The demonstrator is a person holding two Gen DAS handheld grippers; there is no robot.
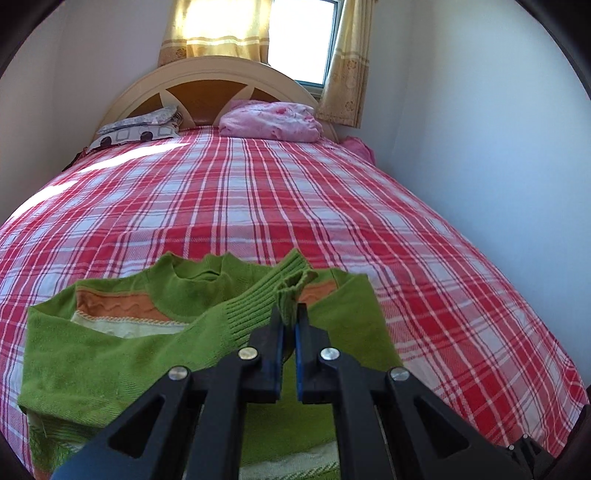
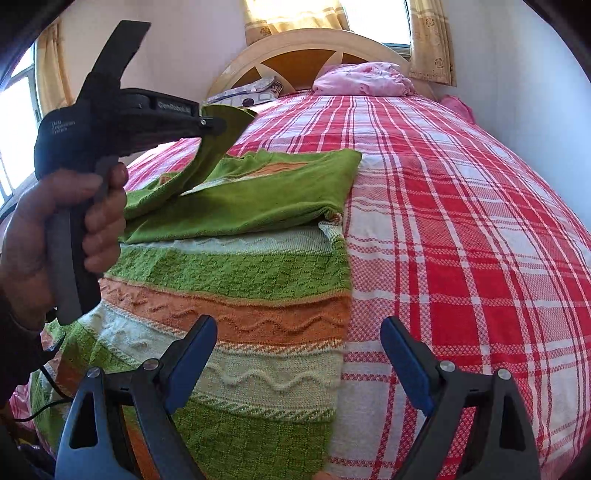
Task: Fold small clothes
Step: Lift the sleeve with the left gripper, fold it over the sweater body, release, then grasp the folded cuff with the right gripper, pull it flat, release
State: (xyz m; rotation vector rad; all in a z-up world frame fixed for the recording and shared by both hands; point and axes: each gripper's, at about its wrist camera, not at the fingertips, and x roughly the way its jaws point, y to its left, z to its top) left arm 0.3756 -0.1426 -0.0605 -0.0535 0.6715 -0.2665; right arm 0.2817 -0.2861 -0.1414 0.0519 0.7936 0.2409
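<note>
A green knit sweater (image 2: 236,273) with orange and pale stripes lies flat on the plaid bed cover. One sleeve is folded across its chest. My left gripper (image 1: 290,314) is shut on the ribbed cuff (image 1: 291,291) of the other green sleeve, which is lifted above the chest near the collar (image 1: 195,273). In the right wrist view that left gripper (image 2: 212,122) shows at upper left in a hand (image 2: 74,229), the sleeve (image 2: 210,155) hanging from it. My right gripper (image 2: 299,328) stands open, low over the sweater's right edge near the hem, nothing between its fingers.
The red and white plaid cover (image 1: 295,192) spans the bed. A pink bundle (image 1: 269,120) and a patterned pillow (image 1: 140,129) lie by the headboard (image 1: 207,81). A wall runs along the right side, and curtains (image 1: 218,29) frame a bright window behind.
</note>
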